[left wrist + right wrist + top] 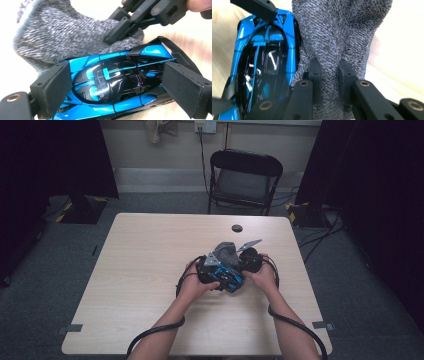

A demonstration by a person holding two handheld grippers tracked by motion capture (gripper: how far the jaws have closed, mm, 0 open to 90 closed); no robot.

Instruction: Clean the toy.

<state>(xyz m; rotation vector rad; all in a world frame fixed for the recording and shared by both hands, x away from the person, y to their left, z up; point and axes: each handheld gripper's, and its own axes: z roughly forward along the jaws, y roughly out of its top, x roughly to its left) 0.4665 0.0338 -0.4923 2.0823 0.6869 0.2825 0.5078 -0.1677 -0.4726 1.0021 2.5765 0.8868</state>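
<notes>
Glossy blue-and-black toy car (112,85) lies beside a speckled grey knitted cloth (337,32).

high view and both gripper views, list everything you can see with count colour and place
toy car: 1, blue and black, mid table, between the left gripper's jaws
sock: 1, grey knit, beside the car, pinched by the right gripper
table: 1, light wood, centre
hole cap: 1, dark, far side of the table top
folding chair: 1, black, behind the table
curtains: 2, black, left and right sides
wall socket: 1, pale, back wall
left gripper: 1, black, shut on the car
right gripper: 1, black, shut on the sock
forearms: 2, bottom edge
</notes>
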